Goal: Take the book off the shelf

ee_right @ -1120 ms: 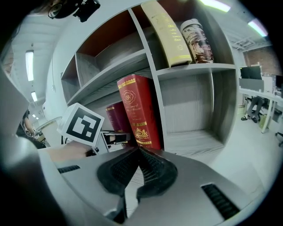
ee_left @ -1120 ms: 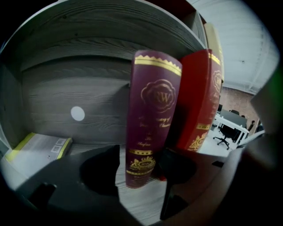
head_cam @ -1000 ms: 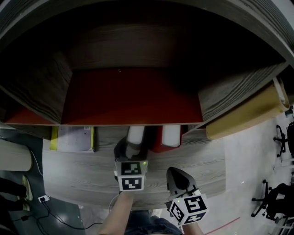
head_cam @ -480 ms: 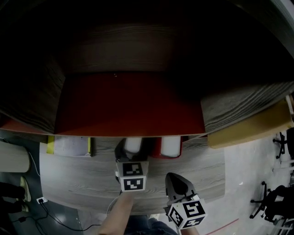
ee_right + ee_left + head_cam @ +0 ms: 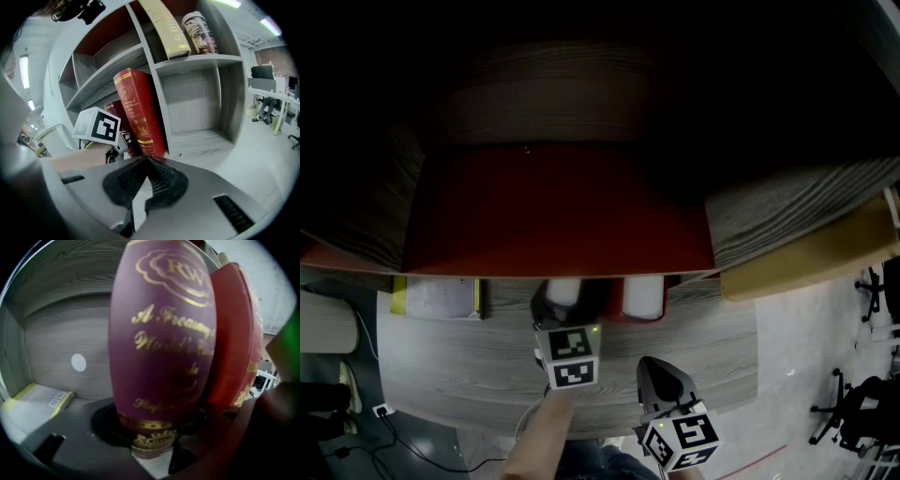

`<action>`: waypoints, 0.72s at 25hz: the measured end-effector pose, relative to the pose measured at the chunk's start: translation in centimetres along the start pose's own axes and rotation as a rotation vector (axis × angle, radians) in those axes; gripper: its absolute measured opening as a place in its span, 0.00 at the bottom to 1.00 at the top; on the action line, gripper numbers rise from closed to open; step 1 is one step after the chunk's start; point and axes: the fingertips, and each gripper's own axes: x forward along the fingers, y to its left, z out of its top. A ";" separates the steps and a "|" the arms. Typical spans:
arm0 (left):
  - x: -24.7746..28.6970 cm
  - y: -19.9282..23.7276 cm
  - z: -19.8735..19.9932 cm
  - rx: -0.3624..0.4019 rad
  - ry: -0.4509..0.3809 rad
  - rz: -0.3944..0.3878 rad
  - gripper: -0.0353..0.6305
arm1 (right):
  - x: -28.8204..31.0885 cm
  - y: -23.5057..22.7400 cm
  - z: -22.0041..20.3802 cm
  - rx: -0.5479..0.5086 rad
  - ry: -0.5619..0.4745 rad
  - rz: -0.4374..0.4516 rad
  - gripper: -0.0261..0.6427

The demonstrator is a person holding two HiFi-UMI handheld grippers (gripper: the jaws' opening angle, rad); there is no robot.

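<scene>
Two books stand side by side on the grey shelf (image 5: 581, 361). The maroon book (image 5: 161, 333) with gold lettering fills the left gripper view, and the red book (image 5: 232, 333) stands just right of it. My left gripper (image 5: 154, 427) is pushed up to the maroon spine, which sits between its jaws; the jaws are closing and the pads do not clearly press. From above, the left gripper (image 5: 561, 305) reaches the maroon book's white page top (image 5: 563, 291). My right gripper (image 5: 147, 161) hangs back, shut and empty, facing the red book (image 5: 138, 112).
A yellow-edged booklet (image 5: 436, 298) lies flat on the shelf to the left. The compartment (image 5: 201, 108) right of the books has nothing in it. Above it stand a cream book (image 5: 164, 28) and a printed can (image 5: 199, 33). Office chairs (image 5: 872, 281) stand on the floor at right.
The left gripper has edged forward toward the books, whose white tops now lie partly under the shelf's red top. The right gripper has hardly moved.
</scene>
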 end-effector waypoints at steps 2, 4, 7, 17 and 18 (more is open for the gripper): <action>-0.3 0.1 -0.1 0.007 -0.004 0.005 0.40 | -0.2 0.0 -0.2 0.000 0.001 -0.001 0.05; -0.7 0.2 -0.1 0.010 -0.007 0.008 0.39 | -0.3 0.1 -0.4 0.000 0.000 0.001 0.05; -1.6 0.3 -0.2 0.001 -0.009 0.011 0.39 | -0.6 0.3 -0.6 -0.004 -0.001 0.005 0.05; -5.3 0.1 0.0 0.001 -0.031 0.024 0.39 | -1.8 1.2 -1.1 -0.018 -0.009 0.033 0.05; -5.7 0.1 0.0 0.002 -0.033 0.027 0.39 | -2.1 1.3 -1.2 -0.020 -0.011 0.036 0.05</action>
